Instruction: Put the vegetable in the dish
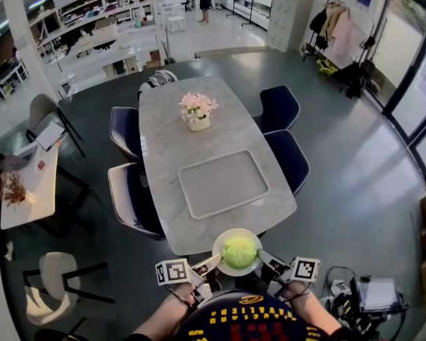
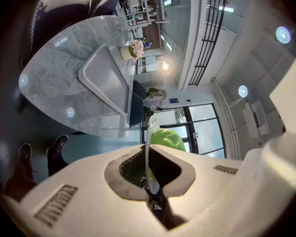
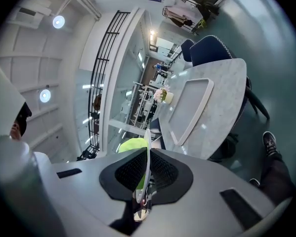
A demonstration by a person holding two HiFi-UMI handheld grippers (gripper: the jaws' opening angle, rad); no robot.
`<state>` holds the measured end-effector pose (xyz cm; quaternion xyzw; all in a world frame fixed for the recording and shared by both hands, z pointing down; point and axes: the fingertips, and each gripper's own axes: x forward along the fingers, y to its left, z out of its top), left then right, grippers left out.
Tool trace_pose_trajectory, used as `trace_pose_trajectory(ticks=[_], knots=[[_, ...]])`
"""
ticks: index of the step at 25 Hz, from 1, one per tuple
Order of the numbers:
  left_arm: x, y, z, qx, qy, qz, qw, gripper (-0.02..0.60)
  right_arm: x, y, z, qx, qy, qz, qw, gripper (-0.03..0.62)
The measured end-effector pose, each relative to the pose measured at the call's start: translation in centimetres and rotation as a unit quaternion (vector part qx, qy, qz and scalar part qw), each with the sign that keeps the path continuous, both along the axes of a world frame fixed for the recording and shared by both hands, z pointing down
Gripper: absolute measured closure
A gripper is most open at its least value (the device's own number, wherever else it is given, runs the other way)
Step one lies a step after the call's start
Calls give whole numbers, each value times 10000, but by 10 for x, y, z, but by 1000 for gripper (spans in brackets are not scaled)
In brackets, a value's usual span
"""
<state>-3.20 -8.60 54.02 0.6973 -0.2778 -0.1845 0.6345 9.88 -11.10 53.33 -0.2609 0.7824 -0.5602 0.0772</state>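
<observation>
Both grippers clenched on dish point(image 1: 235, 231) rim, L gripper point(image 1: 213, 262) & R gripper point(image 1: 264, 259) opposite. Veg point(image 1: 239, 251) in dish, at near edge of table point(image 1: 191, 155). Keep level, move together.

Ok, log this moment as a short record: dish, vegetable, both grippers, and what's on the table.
dish: white, round, at the table's near end; can't tell if it rests there
vegetable: green, leafy, in the dish
left gripper: shut on the dish's left rim
right gripper: shut on the dish's right rim
tray: grey, empty, mid-table
flowers: pot at the far end
</observation>
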Motion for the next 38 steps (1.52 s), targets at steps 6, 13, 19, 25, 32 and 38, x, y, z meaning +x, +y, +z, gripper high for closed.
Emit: trace_pose_trajectory(ticks=[6,13,19,25,32,38], knots=[[-5,-46,-5,-11,63,-423,9991,569,-10,-57,-7,56,-62,-373,9993,574],[12,-109,-9,-22,441,-883,9951,569,-4,-127,-1,-159,-123,-784,9967,574],[17,-148,12,-407,-162,-1182,9920,569,5,-180,6,-217,-129,-1121,9934,574],[19,-170,23,-629,-339,-1577,9849,569,4,-216,17,-302,-115,-1541,9875,574],[15,-189,22,-777,-378,-1933,9773,569,-8,-242,21,-402,-309,-1937,9797,574],[4,-208,29,-914,-290,-1968,9757,569,-22,-262,34,-295,-253,-2064,9777,574]])
